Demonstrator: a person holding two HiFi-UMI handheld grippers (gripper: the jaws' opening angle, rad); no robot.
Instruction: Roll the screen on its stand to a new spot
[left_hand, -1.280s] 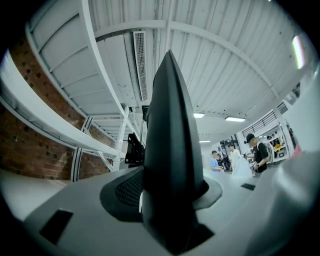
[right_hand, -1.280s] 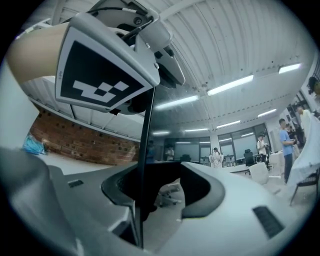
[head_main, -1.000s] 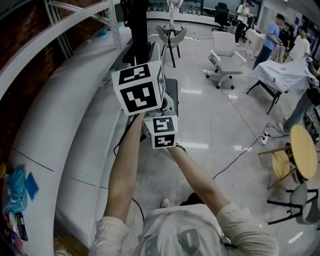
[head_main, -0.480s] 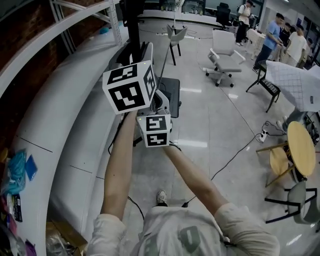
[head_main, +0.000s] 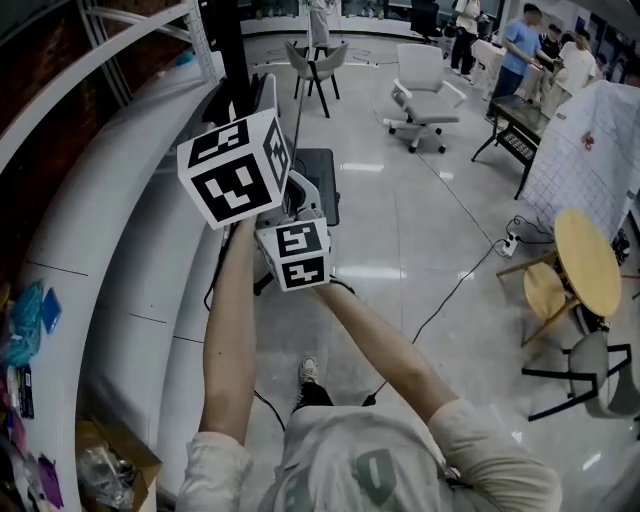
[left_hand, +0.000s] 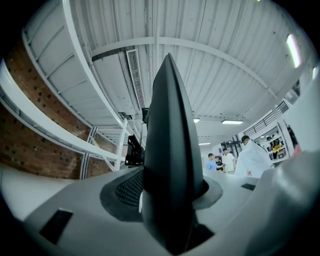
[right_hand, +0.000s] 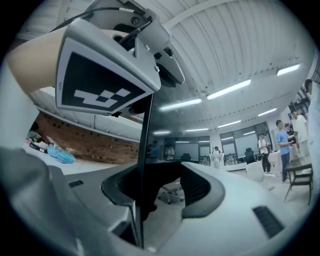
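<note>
Left gripper: jaws clamped on the dark edge of the screen, which fills the gap between the pads. Right gripper: jaws closed on the same screen's thin glossy edge, lower down. In the head view both arms reach forward. The screen stands upright at far left, beside the curved white counter. The stand's dark base sits on the floor just beyond the grippers. White office chair is far, round wooden table right, people far right.
</note>
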